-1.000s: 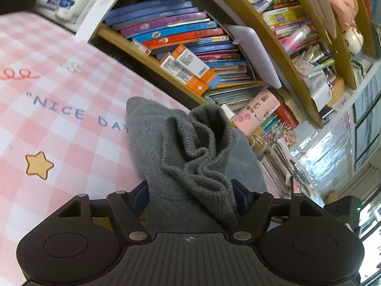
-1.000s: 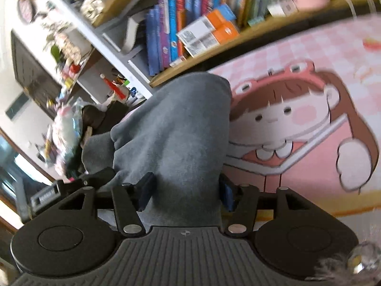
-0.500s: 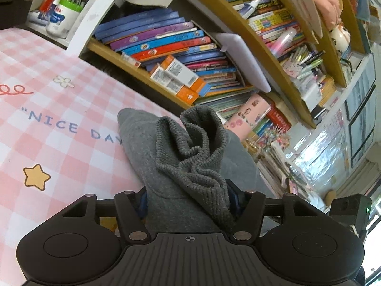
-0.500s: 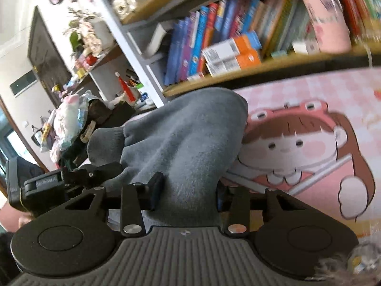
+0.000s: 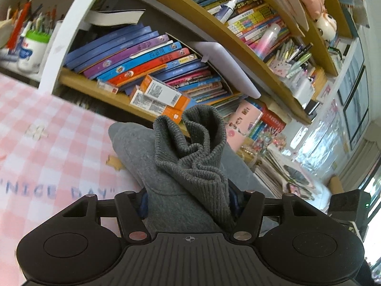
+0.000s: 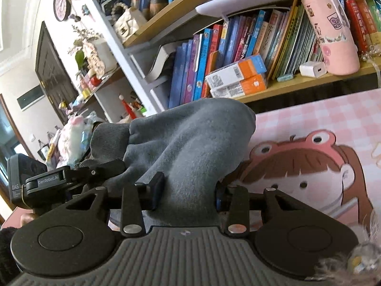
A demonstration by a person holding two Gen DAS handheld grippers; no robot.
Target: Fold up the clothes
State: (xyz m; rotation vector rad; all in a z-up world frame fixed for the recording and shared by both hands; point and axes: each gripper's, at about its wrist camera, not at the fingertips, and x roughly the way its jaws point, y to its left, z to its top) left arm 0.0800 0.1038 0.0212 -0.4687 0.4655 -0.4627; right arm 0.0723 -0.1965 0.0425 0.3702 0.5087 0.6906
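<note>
A grey garment (image 5: 171, 166) with a ribbed knit cuff (image 5: 190, 143) is bunched between the jaws of my left gripper (image 5: 189, 200), which is shut on it. The same grey garment (image 6: 190, 147) runs into my right gripper (image 6: 188, 190), also shut on the cloth. Both ends are lifted off the pink checked table cover (image 5: 47, 143). In the right wrist view the left gripper (image 6: 78, 174) shows at the left, holding the ribbed end. The fingertips of both grippers are buried in fabric.
A bookshelf (image 5: 166, 66) packed with books and orange boxes (image 5: 157, 95) stands just behind the table. The cover bears a cartoon girl print (image 6: 309, 171). A pink tumbler (image 6: 333, 31) and a white charger sit on the shelf. A pen cup (image 5: 33, 45) stands at the far left.
Both grippers closed tighter on the grey garment and lifted it off the table cover. Both views have tilted, with the shelf now larger and closer.
</note>
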